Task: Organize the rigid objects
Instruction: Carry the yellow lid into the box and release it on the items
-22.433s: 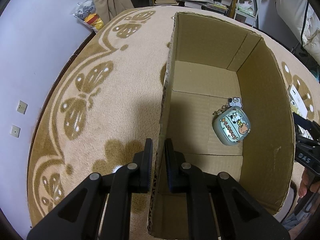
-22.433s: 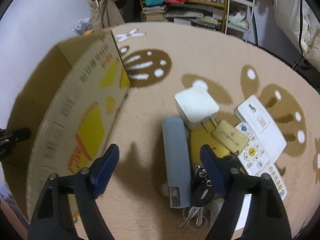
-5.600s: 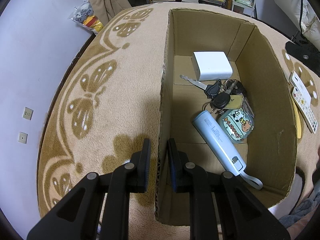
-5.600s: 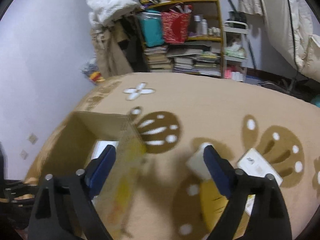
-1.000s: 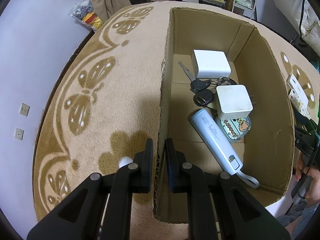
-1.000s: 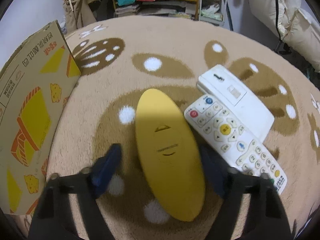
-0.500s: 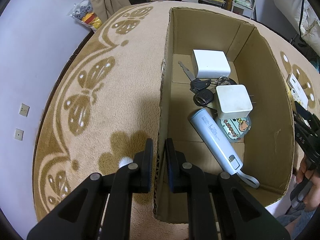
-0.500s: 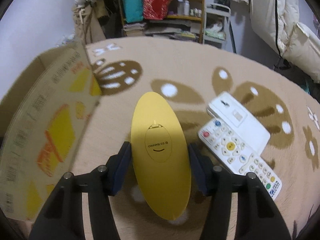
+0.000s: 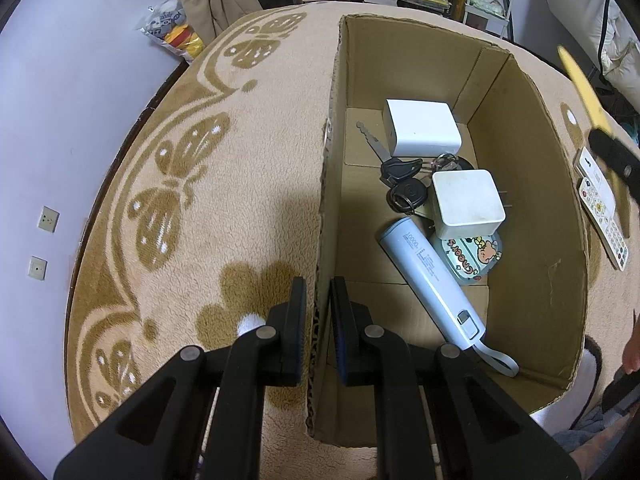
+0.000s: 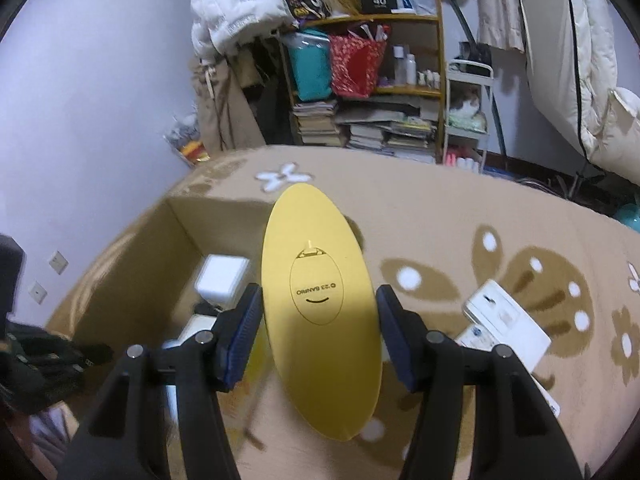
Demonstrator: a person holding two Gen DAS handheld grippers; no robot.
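Nearest me, my right tool (image 10: 318, 334) is clamped on the yellow oval case (image 10: 318, 308), one pad on each long edge, flat face up toward the camera. A second ago that case lay on the carpet (image 10: 460, 216) beside the remotes with my pads wide on either side of it; now it is lifted clear and carried over toward the cardboard box (image 10: 160, 236), whose open top shows just behind and left of it. I judge the pick is done and the drop into the box is what remains (the case is long, so I would aim it along the box's length).

My left tool (image 9: 318, 300) is narrow, pinched on the box's near wall, exactly as in every earlier frame, so the box stays braced.

Inside the box (image 9: 532, 208), near to far: the pale blue power bank (image 9: 430, 268), the cartoon-printed case (image 9: 472, 256) partly under the square white charger (image 9: 468, 204), the black keys (image 9: 404, 182), then the white block (image 9: 420, 126) toward the far wall. Nothing there has shifted in the last second.

Beyond the box's right wall, the two white remotes (image 9: 600, 208) lie on the carpet, not yet collected.
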